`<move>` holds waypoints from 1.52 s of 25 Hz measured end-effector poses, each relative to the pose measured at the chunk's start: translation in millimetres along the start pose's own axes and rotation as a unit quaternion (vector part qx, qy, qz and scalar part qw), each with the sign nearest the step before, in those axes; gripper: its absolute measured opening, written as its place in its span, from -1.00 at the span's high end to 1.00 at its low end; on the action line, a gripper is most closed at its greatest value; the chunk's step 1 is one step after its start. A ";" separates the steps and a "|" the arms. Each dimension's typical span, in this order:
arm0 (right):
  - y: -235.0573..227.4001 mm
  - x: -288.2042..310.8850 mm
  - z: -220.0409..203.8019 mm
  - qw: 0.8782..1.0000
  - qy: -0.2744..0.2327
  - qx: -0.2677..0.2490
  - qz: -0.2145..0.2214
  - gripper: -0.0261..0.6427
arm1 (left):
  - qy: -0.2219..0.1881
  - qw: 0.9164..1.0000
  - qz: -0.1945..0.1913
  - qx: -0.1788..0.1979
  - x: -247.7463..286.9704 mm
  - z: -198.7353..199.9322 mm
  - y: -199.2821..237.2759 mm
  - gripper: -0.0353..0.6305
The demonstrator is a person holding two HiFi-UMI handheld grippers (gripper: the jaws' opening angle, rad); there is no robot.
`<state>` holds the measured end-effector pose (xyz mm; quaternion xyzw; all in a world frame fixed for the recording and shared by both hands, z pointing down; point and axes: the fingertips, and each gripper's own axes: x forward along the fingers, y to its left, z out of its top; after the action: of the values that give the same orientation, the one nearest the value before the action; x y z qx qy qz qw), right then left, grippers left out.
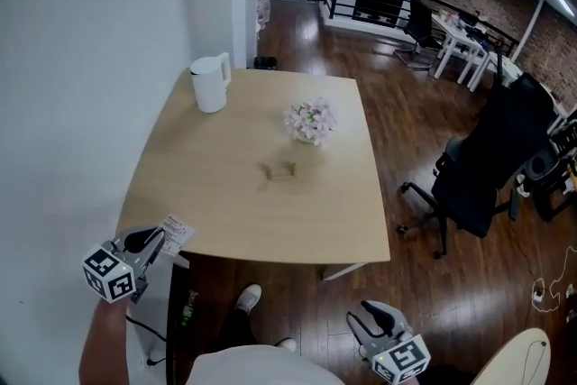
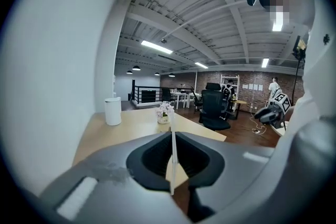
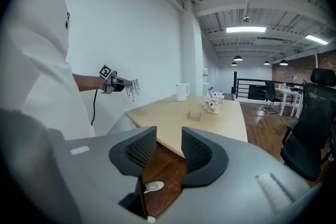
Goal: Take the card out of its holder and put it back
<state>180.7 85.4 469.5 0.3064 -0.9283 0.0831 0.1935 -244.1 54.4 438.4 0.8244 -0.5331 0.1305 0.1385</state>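
Seen from my head, my left gripper [image 1: 160, 242] sits off the table's [image 1: 225, 221] near left corner, clamped on the card [image 1: 176, 232]. The card sticks out past the fingertips toward that corner, with its printed face turned up. The holder [image 1: 281, 169] stands near the table's middle, well apart from the card. My right gripper [image 1: 377, 314] hangs off the table's near right corner, over the floor [image 1: 424, 158], with its jaws parted.

Looking along my left gripper, the pads are pressed together on the card [image 2: 172, 149]. I see it edge-on as a thin upright line, its length running straight ahead along the jaws toward the table.

Looking along my right gripper, the jaws stand apart with nothing between them. Beyond the table's near edge, the left gripper [image 3: 119, 83] holds the card [image 3: 132, 90] in the air, clear of the tabletop.
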 end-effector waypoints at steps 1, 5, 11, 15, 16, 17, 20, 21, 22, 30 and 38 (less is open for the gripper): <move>1.0 -0.8 -0.4 1.000 0.001 0.000 0.003 0.46 | 0.005 1.000 0.004 -0.002 -6.7 -5.8 -2.3 0.84; 1.7 -4.6 0.8 1.000 0.000 -0.003 0.003 0.46 | 0.012 1.000 0.008 -0.005 -17.1 -16.4 -5.3 0.84; -12.4 -8.8 8.6 1.000 -0.006 0.003 -0.027 0.46 | -0.003 0.998 -0.050 0.033 25.9 23.1 -7.1 0.84; -25.6 -10.6 14.2 0.998 -0.008 0.016 -0.061 0.46 | -0.004 0.993 -0.099 0.061 77.8 52.7 -4.8 0.84; -29.5 -10.1 15.9 0.997 -0.008 0.019 -0.072 0.46 | -0.003 0.991 -0.112 0.069 93.6 60.3 -3.4 0.84; -33.0 -9.8 17.4 0.996 -0.008 0.023 -0.083 0.46 | -0.003 0.989 -0.126 0.076 110.0 67.7 -2.3 0.84; -41.8 -9.0 21.5 0.992 -0.003 0.038 -0.116 0.46 | 0.000 0.982 -0.166 0.094 160.9 85.3 1.8 0.84; -44.4 -7.7 23.0 0.991 -0.002 0.042 -0.127 0.46 | 0.000 0.979 -0.178 0.099 178.1 90.1 4.0 0.84; -46.7 -5.5 24.9 0.990 0.000 0.045 -0.137 0.46 | 0.000 0.976 -0.190 0.104 195.2 95.0 6.7 0.84; -56.0 20.7 35.7 0.974 0.017 0.079 -0.212 0.46 | 0.019 0.956 -0.264 0.126 319.4 98.9 31.2 0.84; -50.5 43.6 43.8 0.960 0.043 0.106 -0.256 0.46 | 0.046 0.941 -0.313 0.124 401.6 75.8 36.8 0.84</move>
<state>165.4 9.8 449.3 0.5484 -0.7956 0.1416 0.2150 -113.0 -326.5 517.1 0.9532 -0.2210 0.1841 0.0932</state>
